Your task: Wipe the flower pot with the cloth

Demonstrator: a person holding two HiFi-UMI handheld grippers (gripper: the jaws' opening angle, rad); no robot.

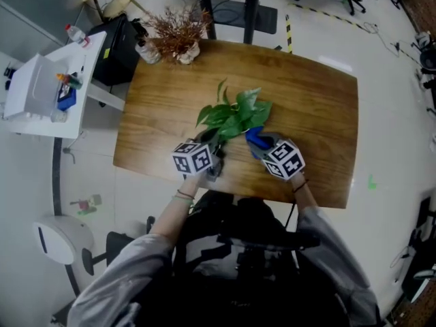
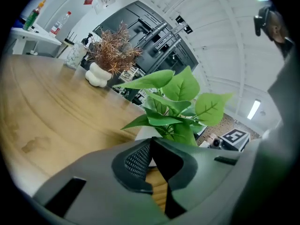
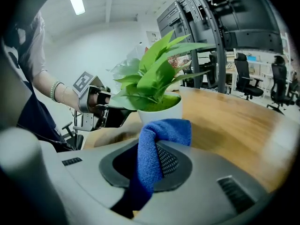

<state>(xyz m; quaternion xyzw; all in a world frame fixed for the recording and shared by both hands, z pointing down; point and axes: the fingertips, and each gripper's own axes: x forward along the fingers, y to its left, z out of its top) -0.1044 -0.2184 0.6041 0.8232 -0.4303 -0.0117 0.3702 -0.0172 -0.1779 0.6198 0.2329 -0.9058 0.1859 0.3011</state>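
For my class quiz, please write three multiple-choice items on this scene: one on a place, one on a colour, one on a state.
1. On the table, the dried plant stands at: A) the near edge B) the centre C) the far edge
2. The cloth is: A) blue B) red C) white
3. The right tool is: A) open, empty B) shut on the cloth C) shut on a pen
Key: 1 C, behind the green plant; 2 A, blue throughout; 3 B, jaws pinch the cloth.

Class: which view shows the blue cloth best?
Right gripper view: the cloth fills the foreground, pinched in the right gripper. Head view shows a blue patch by the flower pot; left gripper view shows none.
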